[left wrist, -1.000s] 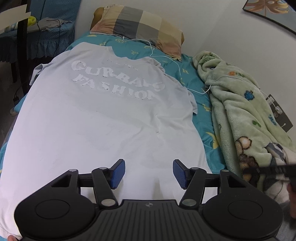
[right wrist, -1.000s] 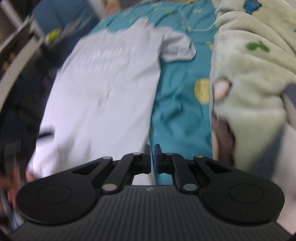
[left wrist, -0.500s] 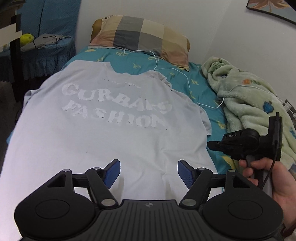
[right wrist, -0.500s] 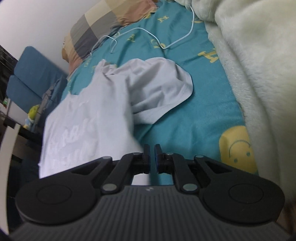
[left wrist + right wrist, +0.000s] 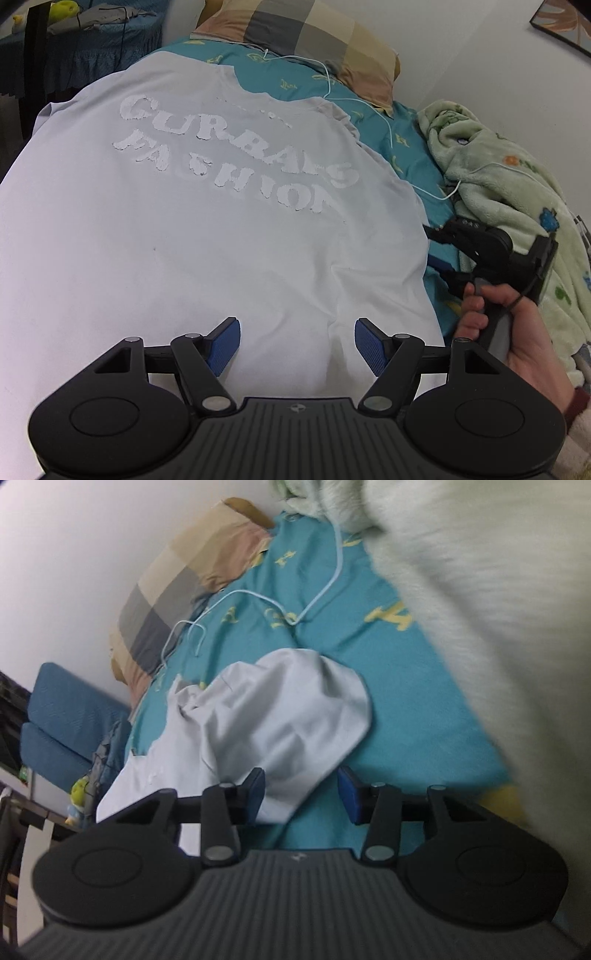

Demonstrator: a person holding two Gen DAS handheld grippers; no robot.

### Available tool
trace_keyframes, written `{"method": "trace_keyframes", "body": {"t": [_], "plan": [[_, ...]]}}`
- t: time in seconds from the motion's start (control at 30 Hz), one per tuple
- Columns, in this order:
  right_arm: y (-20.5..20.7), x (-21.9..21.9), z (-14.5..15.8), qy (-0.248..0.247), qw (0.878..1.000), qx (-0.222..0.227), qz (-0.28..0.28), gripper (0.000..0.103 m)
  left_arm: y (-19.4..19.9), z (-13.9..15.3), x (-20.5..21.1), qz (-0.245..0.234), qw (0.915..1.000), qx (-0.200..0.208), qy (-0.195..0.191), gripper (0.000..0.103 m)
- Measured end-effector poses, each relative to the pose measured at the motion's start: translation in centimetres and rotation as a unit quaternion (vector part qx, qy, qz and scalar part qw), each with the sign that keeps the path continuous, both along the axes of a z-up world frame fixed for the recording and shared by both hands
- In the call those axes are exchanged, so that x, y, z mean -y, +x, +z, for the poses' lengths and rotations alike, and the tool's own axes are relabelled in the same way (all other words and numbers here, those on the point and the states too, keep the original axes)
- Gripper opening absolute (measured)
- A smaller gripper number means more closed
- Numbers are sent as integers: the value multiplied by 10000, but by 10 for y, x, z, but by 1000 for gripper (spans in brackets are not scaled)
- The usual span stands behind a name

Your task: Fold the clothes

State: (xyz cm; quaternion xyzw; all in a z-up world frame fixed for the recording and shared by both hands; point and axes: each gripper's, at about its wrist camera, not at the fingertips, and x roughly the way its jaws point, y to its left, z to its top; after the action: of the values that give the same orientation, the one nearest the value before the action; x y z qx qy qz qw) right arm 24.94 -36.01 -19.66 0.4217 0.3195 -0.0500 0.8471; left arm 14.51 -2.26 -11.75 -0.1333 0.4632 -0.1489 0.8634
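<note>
A pale grey T-shirt [image 5: 207, 236] with white lettering lies flat across the teal bed sheet [image 5: 402, 136]. My left gripper [image 5: 297, 345] hovers open over its lower middle, nothing between the blue pads. In the left wrist view the right gripper [image 5: 432, 245], held by a hand [image 5: 517, 332], sits at the shirt's right edge. In the right wrist view my right gripper [image 5: 301, 794] is low over the sheet with its jaws opening. The shirt's right sleeve [image 5: 295, 723] lies just ahead of it, its hem reaching into the gap by the left pad.
A fluffy green blanket [image 5: 517, 192] is heaped along the bed's right side, close against the right gripper. A checked pillow [image 5: 306, 40] and a white cable [image 5: 369, 103] lie at the head of the bed. A blue chair [image 5: 62, 731] stands past the left side.
The right gripper dropped to the sleeve at the shirt's right edge, rolled, and went from shut to open. The left gripper moved forward and lower over the shirt and spread a little wider.
</note>
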Motion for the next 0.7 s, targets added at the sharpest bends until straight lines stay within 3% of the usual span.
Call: {"method": "trace_keyframes", "body": {"t": [0.03,0.07,0.1,0.13,0.23,0.33,0.4,0.43,0.57,0.7], "plan": [[5,-3,0,-61,10000,45,56,43,-1,-1,1,-18,10000,-11,7,71],[9,-7,2,-196,9997,45,122,22,-2,-3,2,-38,10000,-21,25,71],[14,-11,4,-367,9991,-5,204,9,-2,-4,2,-40,10000,-21,49,71],[18,-14,7,-537,9981,-54,286,6,-3,-4,2,-40,10000,-19,73,71],[23,-25,27,-1684,9847,-137,420,5,-4,-6,2,-21,9999,-6,112,71],[25,-30,46,-3120,9488,-294,394,5,-2,-4,-1,36,10000,29,77,71],[26,-24,51,-3760,9254,-405,252,5,-2,-4,-1,52,10000,21,82,71],[26,-20,53,-3958,9170,-455,175,5,-2,-4,-2,60,9999,15,85,71],[25,-14,49,-4182,9066,-546,121,5,-1,-5,-4,97,9999,-31,39,71],[21,-18,53,-4264,9038,-314,187,5,0,5,-7,169,9998,119,-47,71]]}}
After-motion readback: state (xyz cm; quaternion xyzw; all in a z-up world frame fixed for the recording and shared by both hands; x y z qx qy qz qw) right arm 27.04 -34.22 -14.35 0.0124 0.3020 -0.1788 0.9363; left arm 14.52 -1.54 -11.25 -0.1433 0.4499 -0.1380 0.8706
